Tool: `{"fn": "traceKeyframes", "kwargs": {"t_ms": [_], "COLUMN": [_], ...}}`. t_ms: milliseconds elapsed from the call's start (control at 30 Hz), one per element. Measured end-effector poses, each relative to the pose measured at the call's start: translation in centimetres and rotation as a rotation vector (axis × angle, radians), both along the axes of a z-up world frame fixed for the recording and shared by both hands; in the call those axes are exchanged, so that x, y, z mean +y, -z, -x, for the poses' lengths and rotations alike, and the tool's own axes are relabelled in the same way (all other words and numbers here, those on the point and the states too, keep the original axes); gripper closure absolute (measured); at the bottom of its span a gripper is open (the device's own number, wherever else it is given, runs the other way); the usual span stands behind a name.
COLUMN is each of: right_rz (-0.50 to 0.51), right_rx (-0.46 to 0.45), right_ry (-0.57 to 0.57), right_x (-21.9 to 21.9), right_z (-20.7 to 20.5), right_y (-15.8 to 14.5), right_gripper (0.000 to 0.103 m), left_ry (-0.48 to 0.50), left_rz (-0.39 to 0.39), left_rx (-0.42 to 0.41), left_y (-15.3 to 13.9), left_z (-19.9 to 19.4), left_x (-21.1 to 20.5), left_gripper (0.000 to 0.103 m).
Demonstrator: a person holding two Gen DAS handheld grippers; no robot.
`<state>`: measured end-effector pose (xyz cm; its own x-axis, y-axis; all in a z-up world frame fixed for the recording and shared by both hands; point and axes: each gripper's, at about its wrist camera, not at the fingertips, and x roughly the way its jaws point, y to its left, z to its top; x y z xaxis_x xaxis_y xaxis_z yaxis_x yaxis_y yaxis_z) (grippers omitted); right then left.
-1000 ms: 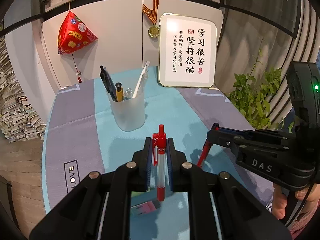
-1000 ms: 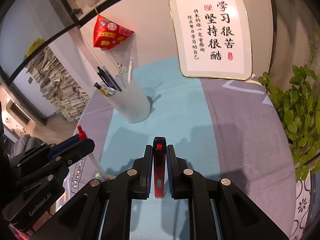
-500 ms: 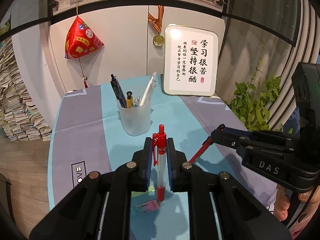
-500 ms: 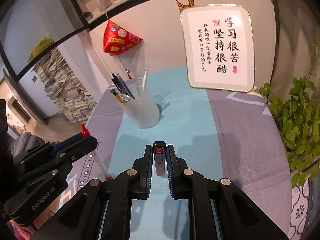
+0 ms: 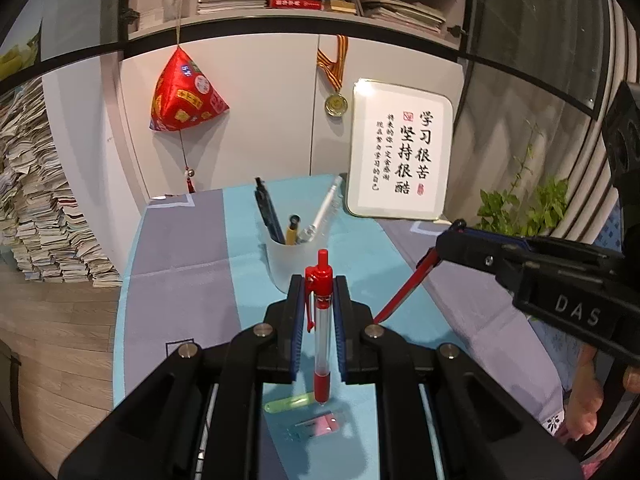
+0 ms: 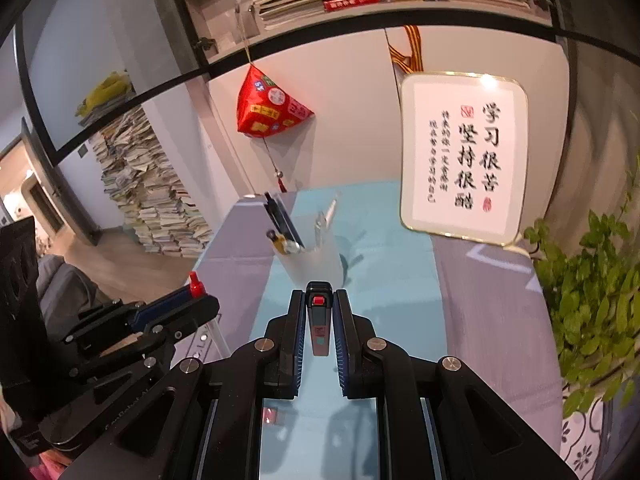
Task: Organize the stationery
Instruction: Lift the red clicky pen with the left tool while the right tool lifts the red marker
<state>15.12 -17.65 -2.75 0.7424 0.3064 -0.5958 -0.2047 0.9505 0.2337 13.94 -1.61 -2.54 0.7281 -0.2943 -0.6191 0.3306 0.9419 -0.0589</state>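
Two pens: both are in the air, one in each tool, neither in the cup yet.
Red clicker pen (image 5: 321, 320): clamped upright between the left gripper's (image 5: 318, 312) pads, red cap poking above them, clear barrel and red grip hanging below.
Dark red pen (image 5: 404, 292): pinched near its top by the right gripper (image 6: 319, 322); seen from the left wrist camera, it slants down and away under those jaws.
Pen cup (image 5: 294, 262): frosted, straight ahead of both tools and just beyond their tips, already stocked with a dark pen, a yellow one and a white one leaning outward.
Table mat (image 5: 180, 248): teal and grey, beneath everything.
Leftovers: a green strip (image 5: 288, 403) and a small pink-labelled piece (image 5: 318, 426) lie flat on the mat below the left gripper's jaws.
Risk one: the cup looks crowded, so I judge a descending tip could snag the leaning pens or hit the rim and tip the cup.
Risk two: both tools aim at the same opening, so arriving together could knock jaws.
Risk three: the slanted dark red pen may swing or slip in its pinch.
Left jaws: almost together, gripping the red clicker pen.
Right jaws: almost together, gripping the dark red pen.
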Motion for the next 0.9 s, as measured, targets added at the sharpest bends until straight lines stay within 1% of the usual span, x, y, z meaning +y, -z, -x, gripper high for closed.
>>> {"fn": "traceKeyframes", "kwargs": {"t_ms": [267, 600, 733, 900], "right_rz": [0.029, 0.056, 0.065, 0.065], "right_rx": [-0.027, -0.072, -0.077, -0.062], "right_ry": [-0.023, -0.028, -0.018, -0.004], "right_x": [2.1, 4.3, 4.7, 4.7], "right_z": [-2.2, -6.0, -7.6, -9.9], "right_y": [-2.2, -5.1, -5.4, -5.1], "right_gripper": [0.088, 0.088, 0.088, 0.088], "left_ry": [-0.044, -0.078, -0.081, -0.081], "left_rz": [0.032, 0.043, 0.044, 0.042], "left_rx": [-0.009, -0.038, -0.035, -0.028], "left_y": [-0.6, -1.7, -1.6, -1.3], "left_z": [-1.0, -2.4, -3.0, -3.5], "left_x": [2.3, 4.1, 4.4, 4.6], "left_gripper": [0.091, 0.091, 0.091, 0.091]}}
